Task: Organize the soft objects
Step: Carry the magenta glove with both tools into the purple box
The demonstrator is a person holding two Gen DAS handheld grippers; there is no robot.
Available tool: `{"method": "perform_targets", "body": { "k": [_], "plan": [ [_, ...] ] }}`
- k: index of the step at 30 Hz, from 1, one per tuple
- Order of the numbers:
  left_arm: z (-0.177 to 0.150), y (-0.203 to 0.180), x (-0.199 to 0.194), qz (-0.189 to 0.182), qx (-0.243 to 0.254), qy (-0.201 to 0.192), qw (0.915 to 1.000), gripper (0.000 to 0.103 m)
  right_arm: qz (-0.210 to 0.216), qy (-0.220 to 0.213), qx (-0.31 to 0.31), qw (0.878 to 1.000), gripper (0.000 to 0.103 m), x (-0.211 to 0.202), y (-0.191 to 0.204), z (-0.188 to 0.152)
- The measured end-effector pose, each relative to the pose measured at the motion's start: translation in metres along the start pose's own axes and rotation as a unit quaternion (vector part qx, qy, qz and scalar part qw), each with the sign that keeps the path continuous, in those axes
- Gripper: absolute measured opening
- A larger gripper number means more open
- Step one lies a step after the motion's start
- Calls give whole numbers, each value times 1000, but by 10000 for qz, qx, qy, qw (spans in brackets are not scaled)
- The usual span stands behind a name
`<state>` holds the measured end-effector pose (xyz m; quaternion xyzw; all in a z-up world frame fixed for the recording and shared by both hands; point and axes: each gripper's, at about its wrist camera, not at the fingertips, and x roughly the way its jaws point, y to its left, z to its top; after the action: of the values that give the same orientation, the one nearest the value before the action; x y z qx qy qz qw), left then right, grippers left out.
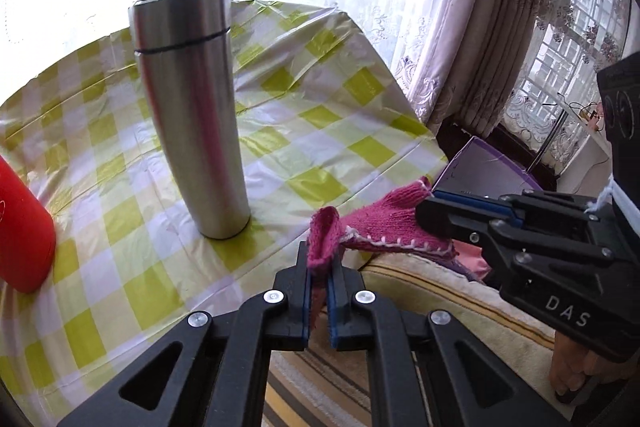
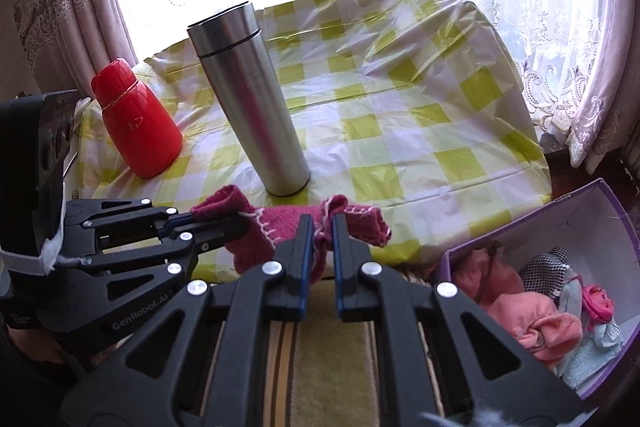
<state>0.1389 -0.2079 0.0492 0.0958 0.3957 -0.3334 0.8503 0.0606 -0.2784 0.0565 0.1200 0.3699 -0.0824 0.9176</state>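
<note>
At 6 o'clock from the steel flask [image 2: 252, 99], left gripper [image 1: 320, 263] and right gripper [image 2: 323, 239] each pinch the magenta knit piece [image 2: 280, 227].

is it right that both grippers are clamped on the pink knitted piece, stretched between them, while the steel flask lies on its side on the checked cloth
Not quite. The steel flask stands upright on the checked cloth, not on its side; the right wrist view shows it clearly. The rest holds: the left gripper and right gripper are both clamped on the pink knitted piece, stretched between them.

Black linkage gripper [image 2: 319, 227], silver screws, blue-lined jaws ("DAS" lettering).
</note>
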Motion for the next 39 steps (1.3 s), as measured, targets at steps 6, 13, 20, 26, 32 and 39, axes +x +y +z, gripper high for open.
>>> {"method": "perform_targets", "body": {
  "k": [6, 13, 20, 26, 32, 39],
  "plan": [
    [15, -30, -2, -212, 191, -150, 9995, 6, -234, -144, 152, 9995, 12, -22, -25, 1],
    [25, -60, -2, -469, 325, -235, 9981, 6, -466, -283, 252, 9982, 12, -45, -47, 0],
    [36, -87, -1, -678, 415, -321, 9963, 6, -726, -358, 335, 9962, 12, -62, -67, -3],
    [45, -109, 4, -954, 420, -313, 9941, 6, -963, -395, 445, 9936, 12, -79, -93, -6],
    [56, -142, 13, -1206, 508, -301, 9909, 6, -1233, -468, 596, 9895, 12, -100, -121, -8],
    [67, -176, 26, -1391, 615, -241, 9881, 6, -1575, -519, 824, 9827, 12, -116, -158, -9]
  ]
}}
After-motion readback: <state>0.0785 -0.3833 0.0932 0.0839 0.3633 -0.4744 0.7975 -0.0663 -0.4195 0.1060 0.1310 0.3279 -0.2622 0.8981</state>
